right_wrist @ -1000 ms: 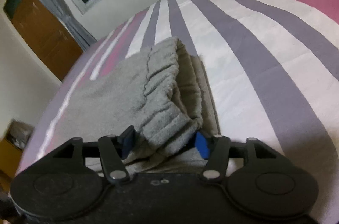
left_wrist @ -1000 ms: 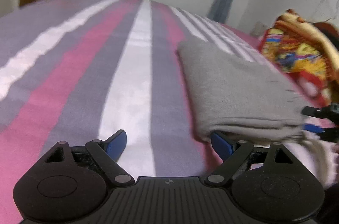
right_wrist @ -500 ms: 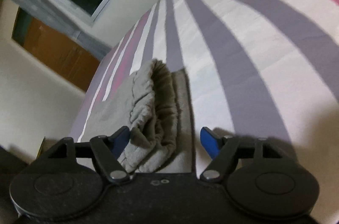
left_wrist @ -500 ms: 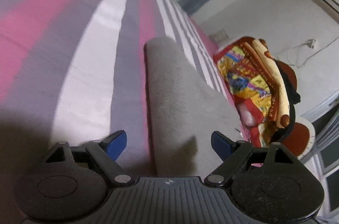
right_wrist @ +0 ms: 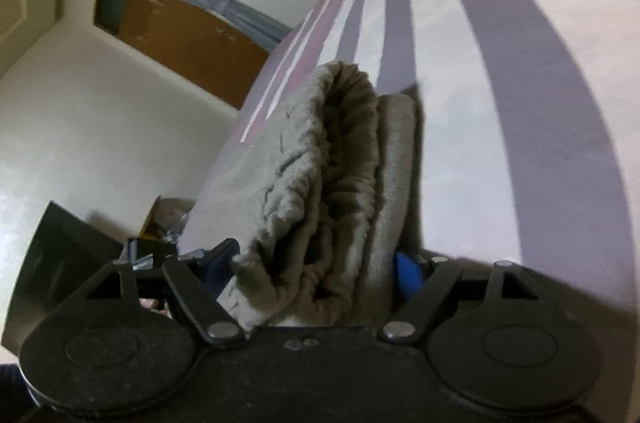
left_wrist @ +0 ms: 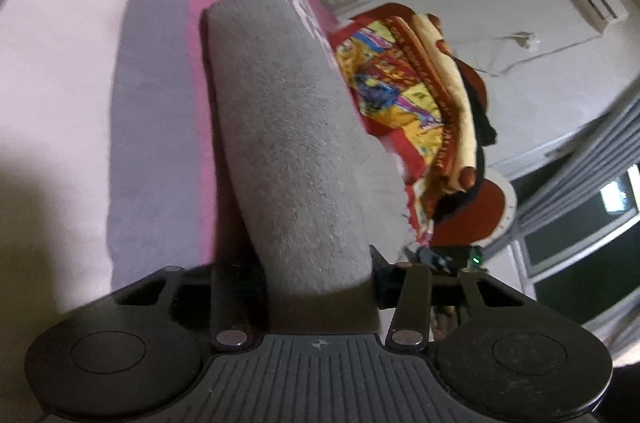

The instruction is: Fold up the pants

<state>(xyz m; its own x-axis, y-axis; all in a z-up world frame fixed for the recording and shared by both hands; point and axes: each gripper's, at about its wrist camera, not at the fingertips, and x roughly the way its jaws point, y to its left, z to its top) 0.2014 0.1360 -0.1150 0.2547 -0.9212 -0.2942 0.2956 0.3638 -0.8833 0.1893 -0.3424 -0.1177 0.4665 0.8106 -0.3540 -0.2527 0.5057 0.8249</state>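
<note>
The folded pants (left_wrist: 288,143) run lengthwise straight away from the left gripper (left_wrist: 316,275), just clenched on their near end; the right gripper (right_wrist: 316,275) straddles the waistband end, released.

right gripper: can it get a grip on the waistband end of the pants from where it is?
Probably yes. The waistband end of the gray pants already sits between the right gripper fingers, nothing blocking; the jaws stand open around the thick bundle and only need to close.
</note>
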